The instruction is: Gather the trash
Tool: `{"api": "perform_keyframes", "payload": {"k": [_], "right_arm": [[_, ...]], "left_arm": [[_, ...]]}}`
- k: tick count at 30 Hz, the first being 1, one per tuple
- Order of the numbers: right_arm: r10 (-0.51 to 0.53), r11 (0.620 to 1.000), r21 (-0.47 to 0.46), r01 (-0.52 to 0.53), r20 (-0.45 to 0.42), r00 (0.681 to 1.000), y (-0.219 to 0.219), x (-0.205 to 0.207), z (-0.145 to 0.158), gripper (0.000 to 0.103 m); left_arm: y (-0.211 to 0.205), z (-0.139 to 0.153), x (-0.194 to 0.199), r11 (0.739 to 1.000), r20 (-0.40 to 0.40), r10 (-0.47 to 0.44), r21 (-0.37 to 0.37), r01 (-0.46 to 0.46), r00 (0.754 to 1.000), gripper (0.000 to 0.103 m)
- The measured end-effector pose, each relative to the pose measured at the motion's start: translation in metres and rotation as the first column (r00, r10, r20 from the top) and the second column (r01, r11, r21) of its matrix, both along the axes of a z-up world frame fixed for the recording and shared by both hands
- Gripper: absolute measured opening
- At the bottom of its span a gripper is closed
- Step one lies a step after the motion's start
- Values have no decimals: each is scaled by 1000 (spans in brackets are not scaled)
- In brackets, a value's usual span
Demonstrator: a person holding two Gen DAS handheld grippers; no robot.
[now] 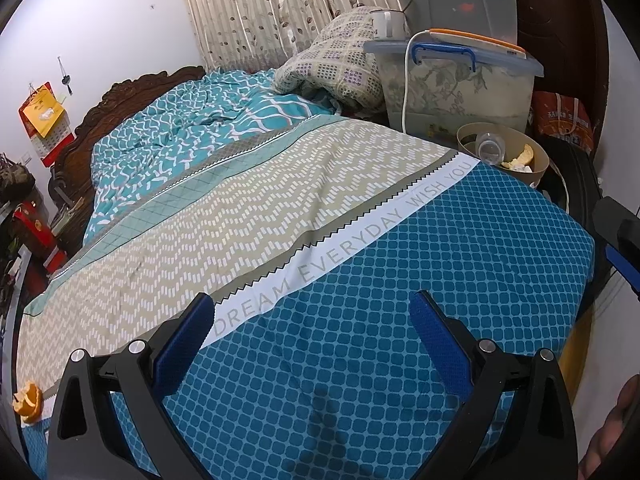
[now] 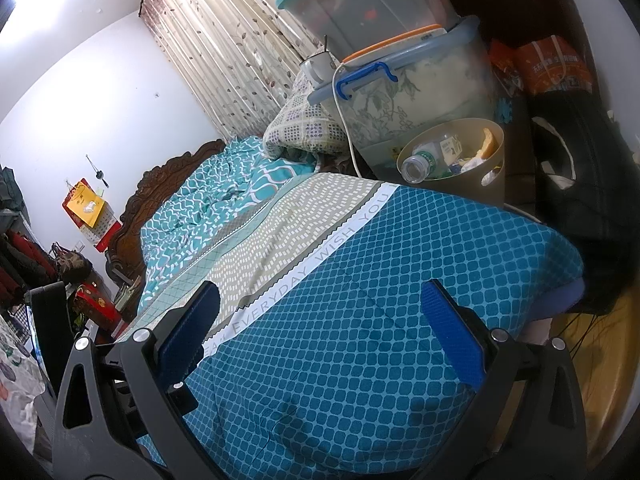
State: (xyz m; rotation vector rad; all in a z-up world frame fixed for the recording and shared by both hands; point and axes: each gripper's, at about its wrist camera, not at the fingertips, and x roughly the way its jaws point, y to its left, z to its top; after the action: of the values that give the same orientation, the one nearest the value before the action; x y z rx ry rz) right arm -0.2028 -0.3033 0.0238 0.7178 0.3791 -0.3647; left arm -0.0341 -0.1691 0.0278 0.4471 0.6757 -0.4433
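Orange peel [image 1: 28, 402] at near-left bed edge, apart from bin [image 1: 538, 168]. Probably light, soft, slightly slick; best pinched across its curled rim. Left gripper [image 1: 312, 344] and right gripper [image 2: 320, 328] wide open, empty.

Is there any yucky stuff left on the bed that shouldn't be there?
Yes. A curled piece of orange peel lies on the patterned bedspread near its left edge, far from the round tan trash bin that already holds a clear plastic bottle and other scraps. Nothing else looks spilled.
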Motion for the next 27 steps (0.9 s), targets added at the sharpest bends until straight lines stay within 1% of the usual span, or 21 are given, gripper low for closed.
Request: {"api": "perform_keyframes", "payload": {"k": [27], "right_arm": [[2,1000,2,-2,-4,1000,2,0,-4,100]], "left_arm": [[1,-5,1,1000,-8,-5,4,5,1000,94]]}}
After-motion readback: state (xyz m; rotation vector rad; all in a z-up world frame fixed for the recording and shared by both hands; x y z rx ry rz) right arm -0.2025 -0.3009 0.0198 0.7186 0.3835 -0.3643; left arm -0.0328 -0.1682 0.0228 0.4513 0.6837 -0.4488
